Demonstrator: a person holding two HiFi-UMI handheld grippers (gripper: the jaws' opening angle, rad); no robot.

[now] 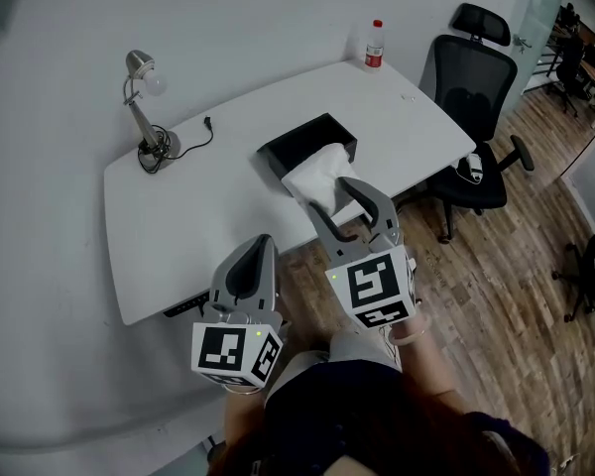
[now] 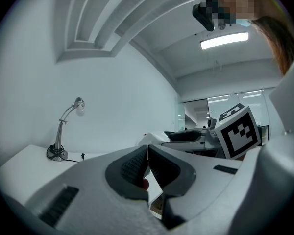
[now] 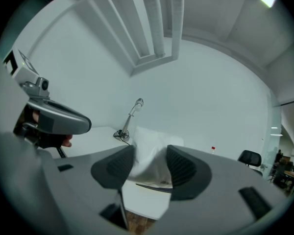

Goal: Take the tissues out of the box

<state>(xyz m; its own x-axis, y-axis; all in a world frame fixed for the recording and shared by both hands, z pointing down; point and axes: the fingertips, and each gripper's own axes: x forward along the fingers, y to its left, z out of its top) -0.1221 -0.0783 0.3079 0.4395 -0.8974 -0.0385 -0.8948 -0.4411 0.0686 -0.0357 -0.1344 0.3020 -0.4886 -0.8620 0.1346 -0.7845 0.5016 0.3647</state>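
Observation:
A black tissue box [image 1: 307, 145] lies on the white table [image 1: 178, 226] near its front edge. A white tissue [image 1: 320, 177] rises out of it toward me. My right gripper [image 1: 329, 198] is shut on that tissue's upper end, just in front of the box. In the right gripper view the bunched tissue [image 3: 152, 141] fills the gap of the right gripper [image 3: 150, 166], touching both pads. My left gripper [image 1: 253, 253] hangs over the table's front edge, left of the right one and apart from the box. In its own view the left gripper [image 2: 147, 153] is shut with nothing between its jaws.
A desk lamp [image 1: 144, 97] with a coiled cable stands at the table's back left. A bottle [image 1: 375, 45] with a red cap stands at the far right corner. A black office chair [image 1: 473, 97] is beside the table's right end, on a wooden floor.

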